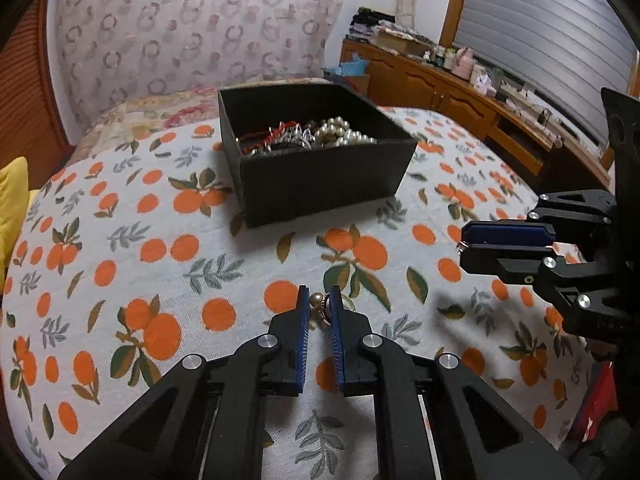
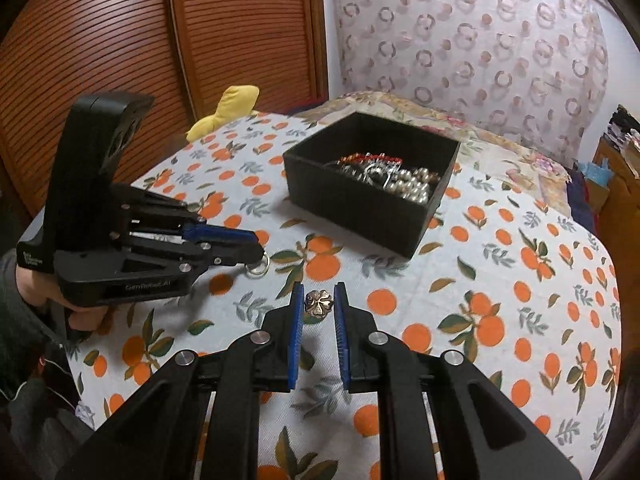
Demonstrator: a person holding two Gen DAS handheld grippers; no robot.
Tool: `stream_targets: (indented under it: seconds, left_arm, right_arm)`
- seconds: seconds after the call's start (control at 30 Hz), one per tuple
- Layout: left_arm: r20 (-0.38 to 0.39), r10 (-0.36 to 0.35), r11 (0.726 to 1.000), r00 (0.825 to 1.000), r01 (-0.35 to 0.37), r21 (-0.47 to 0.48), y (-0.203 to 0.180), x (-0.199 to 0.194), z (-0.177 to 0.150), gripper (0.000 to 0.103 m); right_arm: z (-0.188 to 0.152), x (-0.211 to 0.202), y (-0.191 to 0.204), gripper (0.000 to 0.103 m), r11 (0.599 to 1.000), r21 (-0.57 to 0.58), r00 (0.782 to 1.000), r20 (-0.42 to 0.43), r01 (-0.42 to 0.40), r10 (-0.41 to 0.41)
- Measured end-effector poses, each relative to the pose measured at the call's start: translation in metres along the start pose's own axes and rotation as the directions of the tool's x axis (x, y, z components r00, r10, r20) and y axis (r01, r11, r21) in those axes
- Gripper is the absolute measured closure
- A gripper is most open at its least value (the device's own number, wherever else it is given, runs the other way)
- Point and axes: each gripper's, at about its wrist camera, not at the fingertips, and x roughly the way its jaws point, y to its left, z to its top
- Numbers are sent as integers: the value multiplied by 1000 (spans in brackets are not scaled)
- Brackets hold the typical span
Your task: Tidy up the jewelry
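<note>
Jewelry box [image 1: 320,176], black and open, sat toward the far edge of the orange-print bedspread [image 1: 160,240], already holding pearls and other pieces. Left gripper [image 1: 320,304] was clamped on a ring [image 2: 256,268]; right gripper [image 2: 318,304] pinched a flower brooch [image 2: 318,304]. Both pieces remained to be deposited.

Ring-patterned curtain [image 1: 192,32], louvred wooden doors [image 2: 120,40] — cluttered wooden sideboard [image 1: 440,84]

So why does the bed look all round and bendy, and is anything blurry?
Left wrist view: the fisheye lens curves the bedspread and darkens the corners; the box casts a soft shadow. Right wrist view: same bending, the wooden doors bow; everything looks fairly sharp.
</note>
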Motion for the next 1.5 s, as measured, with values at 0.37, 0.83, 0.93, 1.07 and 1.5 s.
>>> stream_targets:
  seconds: [0.37, 0.83, 0.93, 1.07, 1.5]
  left_arm:
    - [139, 27, 999, 990, -21, -39, 10, -28, 56, 94]
    - [144, 76, 995, 987, -66, -73, 23, 7, 100, 94]
    - [145, 84, 994, 986, -73, -77, 24, 8, 98, 94]
    - [155, 106, 993, 982, -95, -75, 21, 3, 92, 82]
    - [265, 251, 968, 931, -234, -95, -8, -63, 48, 16]
  right_arm:
    - [54, 1, -38, 86, 998, 63, 994, 104, 29, -36]
    - [91, 36, -75, 77, 990, 137, 995, 99, -24, 11]
    - [89, 38, -76, 71, 988, 150, 995, 99, -27, 12]
    - [86, 33, -76, 71, 987, 158, 994, 113, -18, -1]
    - [36, -38, -41, 55, 970, 217, 963, 219, 109, -157]
